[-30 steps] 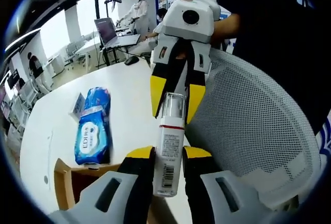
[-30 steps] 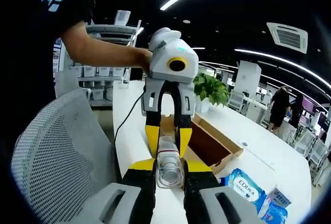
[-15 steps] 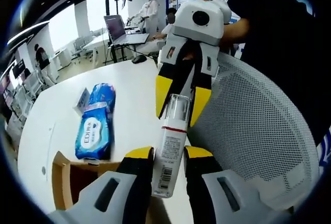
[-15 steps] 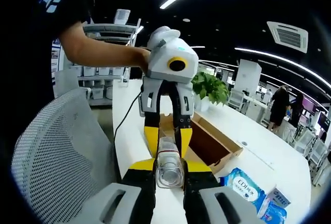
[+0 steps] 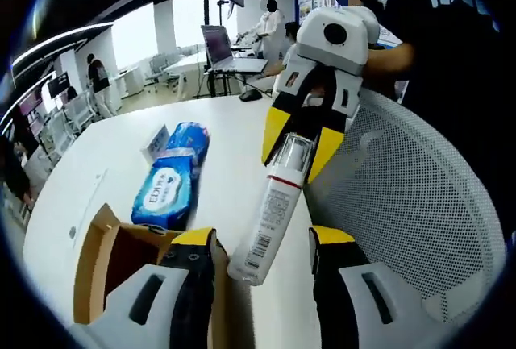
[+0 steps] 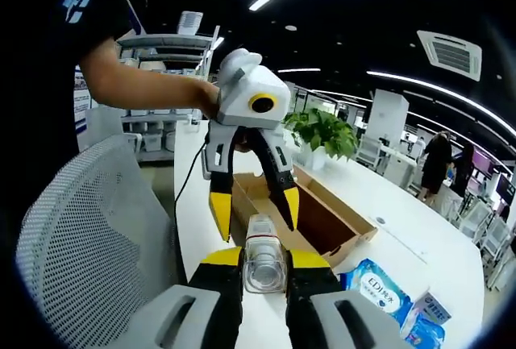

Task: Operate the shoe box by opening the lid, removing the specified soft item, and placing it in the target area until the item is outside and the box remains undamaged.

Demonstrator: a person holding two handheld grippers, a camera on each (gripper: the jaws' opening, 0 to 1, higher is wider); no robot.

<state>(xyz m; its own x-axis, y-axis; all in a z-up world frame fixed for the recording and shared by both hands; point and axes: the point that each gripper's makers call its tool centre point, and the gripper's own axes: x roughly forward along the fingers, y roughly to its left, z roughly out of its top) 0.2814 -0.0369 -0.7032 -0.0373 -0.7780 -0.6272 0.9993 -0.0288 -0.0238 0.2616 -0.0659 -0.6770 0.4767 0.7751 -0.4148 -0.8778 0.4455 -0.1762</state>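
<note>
Left gripper (image 5: 262,244) has let go since a second ago: jaws now spread wide, bottle (image 5: 272,216) loose between them, no contact seen on either side. Right gripper (image 6: 255,258) still clamps the bottle (image 6: 264,263) at its clear cap end, jaws narrow on it. From the right gripper view the left gripper's (image 6: 251,210) yellow tips stand well apart, clear of the bottle.

Box (image 6: 322,220) sits open on the white table (image 5: 234,147), lid off; its near corner is cut off in the left gripper view. Blue wipes pack (image 5: 165,197) lies on the table just beside the box, outside it. Bottle label text too small to read. Mesh chair (image 5: 411,196) sits behind the right gripper (image 5: 297,149).
</note>
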